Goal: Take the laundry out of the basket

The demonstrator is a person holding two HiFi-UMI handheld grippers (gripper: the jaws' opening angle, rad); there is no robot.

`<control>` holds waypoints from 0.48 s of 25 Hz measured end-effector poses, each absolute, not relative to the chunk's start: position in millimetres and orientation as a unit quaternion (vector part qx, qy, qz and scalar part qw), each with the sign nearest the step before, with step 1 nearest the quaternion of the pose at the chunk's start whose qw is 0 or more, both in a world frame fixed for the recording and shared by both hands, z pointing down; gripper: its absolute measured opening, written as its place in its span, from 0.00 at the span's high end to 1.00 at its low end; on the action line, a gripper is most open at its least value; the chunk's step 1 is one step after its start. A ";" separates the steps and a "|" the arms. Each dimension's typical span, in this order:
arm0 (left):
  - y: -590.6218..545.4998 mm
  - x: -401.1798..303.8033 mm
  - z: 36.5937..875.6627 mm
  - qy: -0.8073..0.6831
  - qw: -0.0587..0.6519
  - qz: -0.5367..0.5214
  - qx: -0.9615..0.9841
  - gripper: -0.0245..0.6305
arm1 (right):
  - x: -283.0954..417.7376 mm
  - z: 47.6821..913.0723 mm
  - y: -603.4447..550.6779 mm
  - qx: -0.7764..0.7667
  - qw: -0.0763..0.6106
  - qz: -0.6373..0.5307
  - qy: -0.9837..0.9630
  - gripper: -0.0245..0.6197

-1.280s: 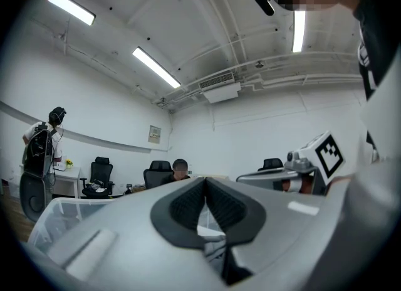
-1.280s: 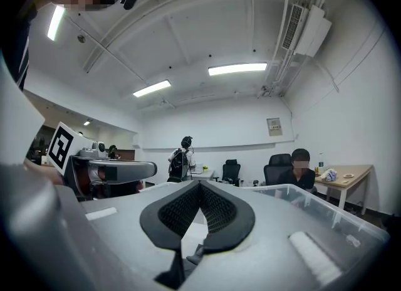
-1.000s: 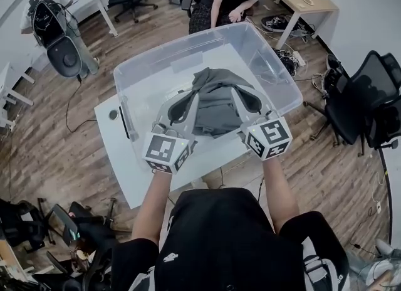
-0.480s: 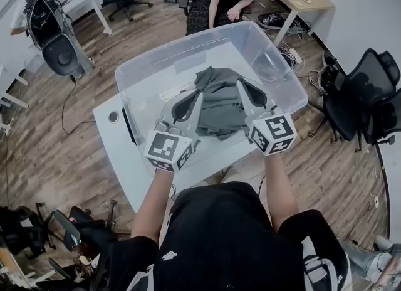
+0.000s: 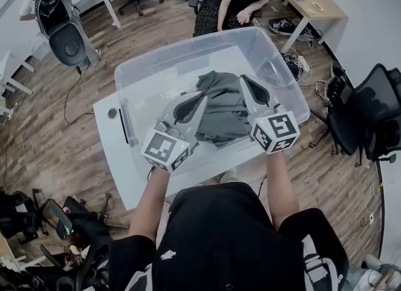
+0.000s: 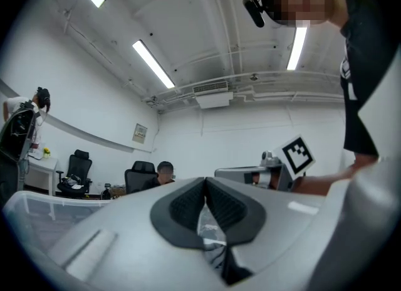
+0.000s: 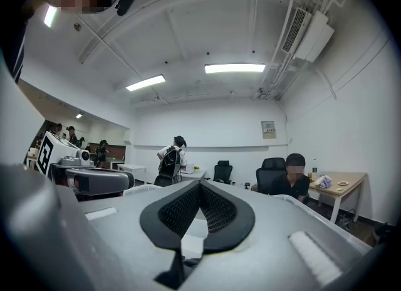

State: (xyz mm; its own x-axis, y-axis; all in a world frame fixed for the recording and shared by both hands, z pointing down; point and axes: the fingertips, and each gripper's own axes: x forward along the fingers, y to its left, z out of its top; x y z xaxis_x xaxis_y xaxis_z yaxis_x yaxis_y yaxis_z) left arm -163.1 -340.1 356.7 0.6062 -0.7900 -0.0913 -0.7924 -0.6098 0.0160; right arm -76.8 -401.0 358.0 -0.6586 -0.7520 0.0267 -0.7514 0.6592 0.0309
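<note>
Laundry (image 5: 220, 113) was seen piled in the bin (image 5: 150, 64). Left gripper (image 5: 202, 99) and right gripper (image 5: 244, 79) were held beside it, both pressed together.

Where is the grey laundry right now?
In the head view the grey laundry lies in the clear bin, between the left gripper and the right gripper.

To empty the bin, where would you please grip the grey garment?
Probably its raised fold on the far side of the grey garment, coming down from above: it lies heaped, and the walls of the clear bin block the sides.
</note>
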 end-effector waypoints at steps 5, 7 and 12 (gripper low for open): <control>-356.9 -143.1 370.2 0.422 0.002 0.028 -0.906 0.95 | -66.1 360.5 -421.2 0.392 0.018 -0.005 -0.920 0.96; -363.6 -132.2 380.5 0.413 -0.004 0.004 -0.911 0.95 | -59.0 359.6 -427.5 0.387 0.017 -0.005 -0.922 0.96; -379.1 -108.9 425.0 0.373 -0.034 -0.094 -0.922 0.95 | -42.8 356.7 -441.0 0.379 0.006 -0.003 -0.925 0.96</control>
State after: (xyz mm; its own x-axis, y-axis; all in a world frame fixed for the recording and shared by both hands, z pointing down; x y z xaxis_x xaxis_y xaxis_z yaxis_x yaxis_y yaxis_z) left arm -108.9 -379.1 425.0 0.7041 -0.6817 0.1988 -0.6945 -0.7195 -0.0072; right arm -42.8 -441.0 356.7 -0.7123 -0.7018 0.0096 -0.7017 0.7124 0.0106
